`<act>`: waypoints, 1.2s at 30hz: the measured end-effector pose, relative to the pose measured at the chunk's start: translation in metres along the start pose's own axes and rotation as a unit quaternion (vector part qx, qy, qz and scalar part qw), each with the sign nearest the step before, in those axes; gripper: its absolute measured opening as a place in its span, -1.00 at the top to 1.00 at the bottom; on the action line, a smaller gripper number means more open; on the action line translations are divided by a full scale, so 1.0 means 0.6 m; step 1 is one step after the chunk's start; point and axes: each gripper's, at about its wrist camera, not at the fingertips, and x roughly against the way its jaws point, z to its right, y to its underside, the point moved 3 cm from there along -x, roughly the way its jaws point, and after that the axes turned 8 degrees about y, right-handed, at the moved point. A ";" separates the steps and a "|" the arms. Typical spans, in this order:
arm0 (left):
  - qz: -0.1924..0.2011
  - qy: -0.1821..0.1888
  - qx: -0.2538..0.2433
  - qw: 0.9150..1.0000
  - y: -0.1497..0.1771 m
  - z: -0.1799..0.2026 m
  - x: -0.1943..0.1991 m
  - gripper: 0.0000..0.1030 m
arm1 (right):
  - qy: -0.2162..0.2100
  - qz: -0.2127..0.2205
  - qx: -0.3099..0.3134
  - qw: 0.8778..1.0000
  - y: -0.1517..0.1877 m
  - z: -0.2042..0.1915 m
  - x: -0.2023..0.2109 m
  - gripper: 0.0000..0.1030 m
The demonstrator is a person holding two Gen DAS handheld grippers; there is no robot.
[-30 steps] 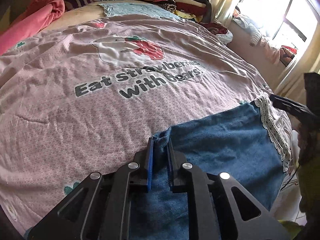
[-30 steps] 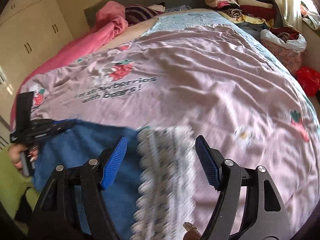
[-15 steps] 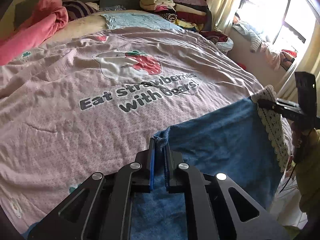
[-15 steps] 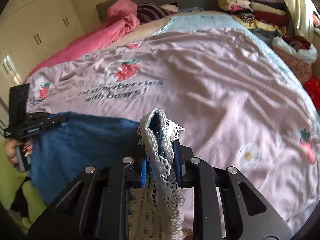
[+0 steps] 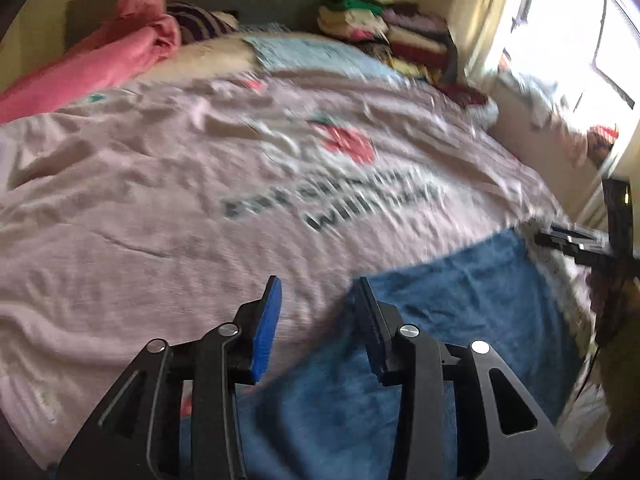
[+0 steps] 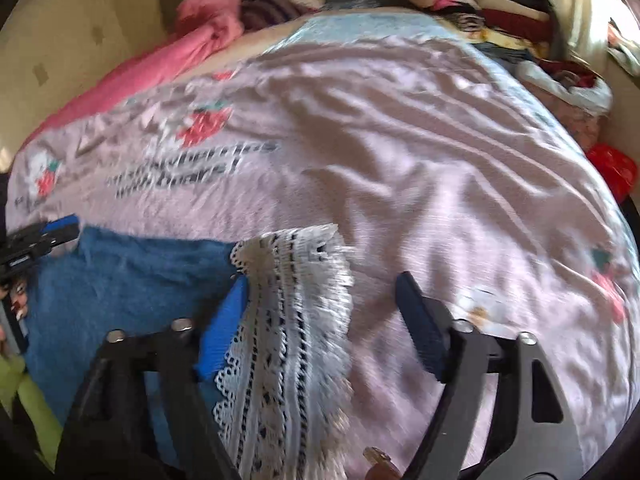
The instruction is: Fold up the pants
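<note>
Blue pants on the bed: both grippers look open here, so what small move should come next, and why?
Probably draw both grippers back off the cloth. The left gripper has just been opening, and the blue pants lie flat on the pink bedcover beside its right finger, not between the pads. The right gripper has also just been opening; the white lace trim lies loose between its fingers, unpinched.

1. Daylight is pouring through the blown-out white window (image 5: 592, 40) at my upper right.
2. Motion blur is smearing the dark printed lettering (image 5: 332, 204) on the wrinkled pink quilt (image 6: 420, 160).
3. Fisheye distortion is bending both views, with corners darkening.
</note>
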 end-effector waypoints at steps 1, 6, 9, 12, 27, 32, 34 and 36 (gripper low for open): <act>0.012 -0.001 0.006 1.000 -0.002 -0.009 0.018 0.26 | 0.004 0.005 -0.003 1.000 0.002 0.004 0.009 -0.39; 0.037 -0.027 0.031 0.998 0.005 -0.038 0.090 0.15 | 0.023 0.019 -0.020 0.999 0.028 0.024 0.059 -0.43; 0.047 -0.024 0.036 0.998 0.026 -0.030 0.127 -0.04 | 0.029 0.017 -0.026 0.999 0.048 0.033 0.081 -0.43; 0.043 -0.019 0.035 0.998 0.050 -0.013 0.139 -0.17 | 0.024 0.009 -0.032 0.999 0.071 0.042 0.103 -0.43; -0.025 -0.088 0.022 0.996 0.190 -0.010 0.112 -0.41 | -0.062 -0.051 -0.074 0.994 0.196 0.042 0.096 -0.05; -0.020 -0.085 0.030 0.996 0.196 -0.013 0.117 -0.41 | -0.051 -0.054 -0.021 0.997 0.207 0.011 0.105 0.63; -0.020 -0.083 0.031 0.996 0.196 -0.014 0.117 -0.41 | -0.044 -0.050 -0.009 0.998 0.205 0.009 0.118 0.71; -0.018 -0.086 0.037 0.995 0.194 -0.016 0.118 -0.40 | -0.030 -0.047 0.004 0.998 0.206 0.006 0.127 0.73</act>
